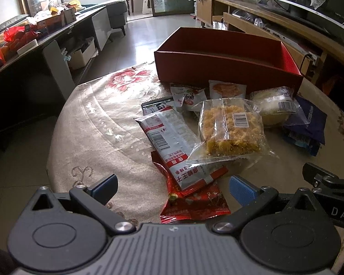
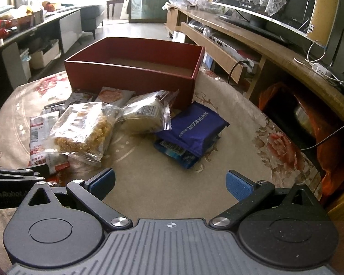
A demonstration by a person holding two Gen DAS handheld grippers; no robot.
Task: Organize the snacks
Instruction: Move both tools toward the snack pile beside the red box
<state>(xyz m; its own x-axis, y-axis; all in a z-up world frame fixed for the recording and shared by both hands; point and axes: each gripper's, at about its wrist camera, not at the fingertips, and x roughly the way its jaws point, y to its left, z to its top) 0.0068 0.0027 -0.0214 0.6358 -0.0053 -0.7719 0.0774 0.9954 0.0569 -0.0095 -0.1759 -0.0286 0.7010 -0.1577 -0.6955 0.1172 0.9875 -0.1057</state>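
Observation:
An open red box [image 1: 227, 68] [image 2: 130, 78] stands at the far side of the round table, its inside bare. Several wrapped snacks lie in front of it: a clear pack of yellow crumbly cake [image 1: 231, 130] [image 2: 84, 128], a pale bun in clear wrap [image 1: 275, 105] [image 2: 142, 114], a dark blue wafer packet [image 1: 309, 119] [image 2: 190, 128] on a light blue packet [image 2: 176, 153], a white and red packet [image 1: 172, 142], and a red packet [image 1: 195, 204]. My left gripper [image 1: 172, 190] is open above the red packet. My right gripper [image 2: 169, 183] is open above bare cloth, near the blue packets.
The table wears a beige cloth with red flowers [image 1: 126, 80]. A wooden TV stand [image 2: 252, 43] runs along the right, a dark sideboard [image 1: 45, 45] with clutter on the left. The other gripper shows at each view's edge [image 1: 328, 183] [image 2: 13, 178].

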